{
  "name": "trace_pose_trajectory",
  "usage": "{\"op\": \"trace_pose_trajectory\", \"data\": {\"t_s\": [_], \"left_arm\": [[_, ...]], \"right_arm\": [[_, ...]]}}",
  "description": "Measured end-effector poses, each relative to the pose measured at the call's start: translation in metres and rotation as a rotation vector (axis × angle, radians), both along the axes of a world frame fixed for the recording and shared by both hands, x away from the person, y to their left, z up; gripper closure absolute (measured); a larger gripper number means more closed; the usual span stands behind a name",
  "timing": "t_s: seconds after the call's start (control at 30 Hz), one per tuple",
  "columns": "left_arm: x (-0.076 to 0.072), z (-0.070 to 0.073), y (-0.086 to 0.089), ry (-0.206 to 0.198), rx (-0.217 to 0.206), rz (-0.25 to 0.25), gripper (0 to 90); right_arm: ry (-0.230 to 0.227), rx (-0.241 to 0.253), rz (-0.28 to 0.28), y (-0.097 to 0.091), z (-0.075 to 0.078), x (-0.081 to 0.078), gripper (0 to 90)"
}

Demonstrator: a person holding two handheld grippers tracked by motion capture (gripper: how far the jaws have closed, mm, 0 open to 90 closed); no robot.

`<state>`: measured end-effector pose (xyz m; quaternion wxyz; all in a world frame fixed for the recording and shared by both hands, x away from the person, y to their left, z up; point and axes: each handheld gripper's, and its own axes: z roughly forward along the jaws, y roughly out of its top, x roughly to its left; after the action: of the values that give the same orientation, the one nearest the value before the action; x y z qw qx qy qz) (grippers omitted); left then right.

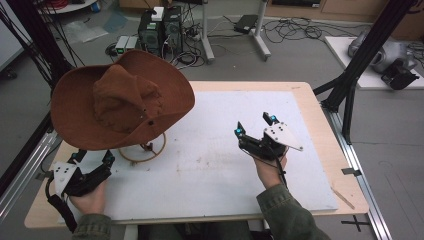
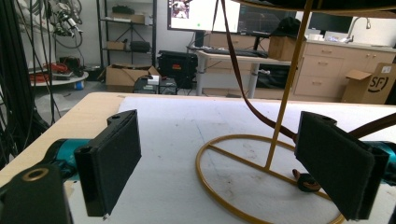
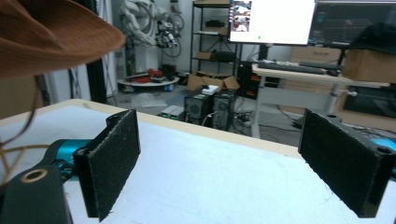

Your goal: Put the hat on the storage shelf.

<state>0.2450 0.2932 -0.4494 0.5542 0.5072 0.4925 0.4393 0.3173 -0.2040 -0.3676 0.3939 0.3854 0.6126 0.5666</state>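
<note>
Two empty, wide-open claws, left claw (image 1: pixel 94 159) and right claw (image 1: pixel 255 126); the hat (image 1: pixel 122 97) is best gripped by the brim and lifted straight off its stand (image 1: pixel 145 148).

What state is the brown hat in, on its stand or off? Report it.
On. The brown hat sits tilted atop the gold wire stand, whose ring base rests on the white mat; both tongs are open and clear of it.

The hat (image 1: pixel 122 100) on its gold stand (image 1: pixel 144 150) blocks the table's (image 1: pixel 320 165) left rear; the wide brim overhangs the stand's ring. The strap (image 2: pixel 243 88) dangles beside the post. The white mat (image 1: pixel 220 165) lies bare from centre to right.
</note>
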Motion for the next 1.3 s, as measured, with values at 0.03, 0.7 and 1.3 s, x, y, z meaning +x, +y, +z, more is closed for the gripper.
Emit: {"op": "trace_pose_trajectory", "data": {"t_s": [0.03,0.7,1.3], "left_arm": [[0.000,0.000,0.000,0.000,0.001,0.000,14.7],[-0.002,0.001,0.000,-0.002,-0.005,0.004,14.7],[0.000,0.000,-0.002,-0.002,-0.009,-0.005,14.7]], "right_arm": [[-0.003,-0.007,-0.006,-0.004,-0.002,0.000,12.1],[0.056,-0.018,-0.115,-0.057,-0.048,-0.016,12.1],[0.062,0.033,-0.220,-0.083,-0.067,-0.025,12.1]]}}
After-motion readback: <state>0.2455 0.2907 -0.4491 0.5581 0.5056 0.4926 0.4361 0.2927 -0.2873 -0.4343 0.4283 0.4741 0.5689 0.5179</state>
